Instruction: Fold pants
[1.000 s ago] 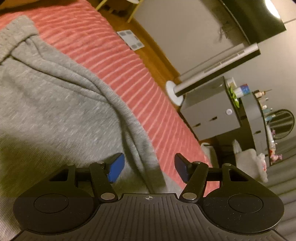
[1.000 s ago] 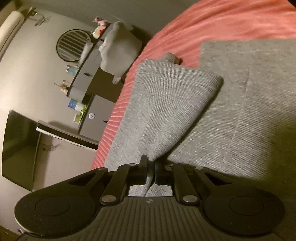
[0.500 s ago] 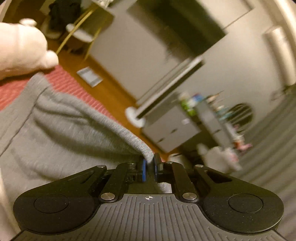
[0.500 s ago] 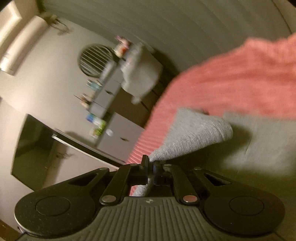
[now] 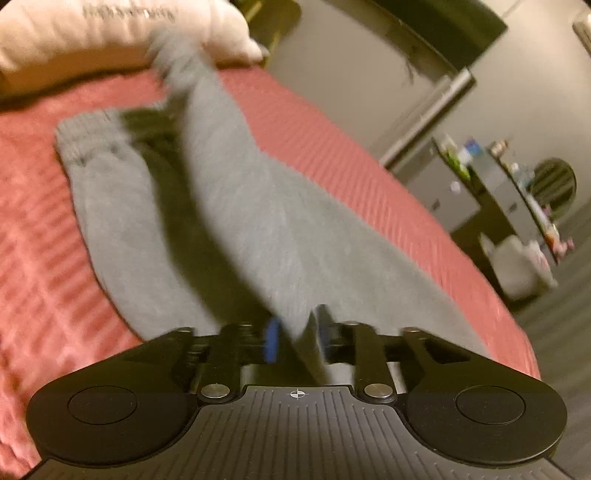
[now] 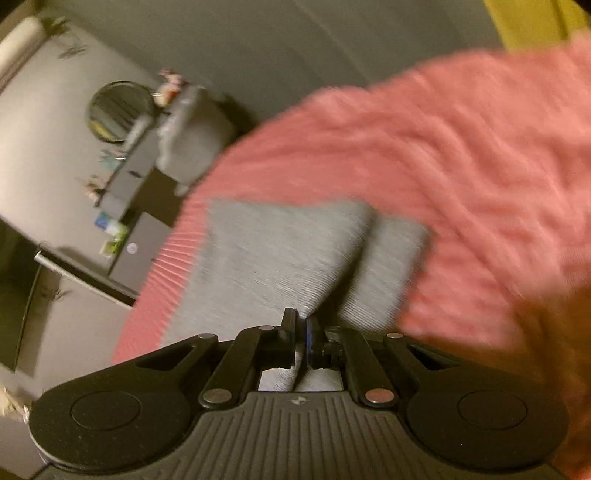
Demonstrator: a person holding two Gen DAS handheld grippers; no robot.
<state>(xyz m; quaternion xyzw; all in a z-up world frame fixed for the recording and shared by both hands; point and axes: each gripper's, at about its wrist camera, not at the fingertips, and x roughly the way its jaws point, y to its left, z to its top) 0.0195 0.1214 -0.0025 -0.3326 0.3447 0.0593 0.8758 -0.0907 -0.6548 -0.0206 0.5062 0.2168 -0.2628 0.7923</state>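
Here the grey pants (image 5: 258, 229) lie stretched across a red striped bedspread (image 5: 40, 236), and both tools have hold of them. The left gripper (image 5: 295, 338) has its jaws drawn close on a lifted ridge of the grey fabric, the cloth pinched between the blue pads; from there the raised leg runs away toward a pale pillow (image 5: 110, 33) at the head of the bed, while a second leg with a ribbed cuff (image 5: 79, 136) lies flat just beside it, a dark shadow between the two. The picture is blurred, so finer folds cannot be made out. In the right wrist view the right gripper (image 6: 301, 338) has its jaws together on an edge of the pants (image 6: 280, 254), which spread forward as two overlapping grey panels, the upper one lying partly over the lower. The bedspread (image 6: 461, 177) fills the right side of that view. Off the bed stand a grey drawer unit (image 5: 448, 188) topped with small bottles, a round mirror (image 6: 120, 110) on the wall, and a dark screen (image 5: 450, 26) higher up
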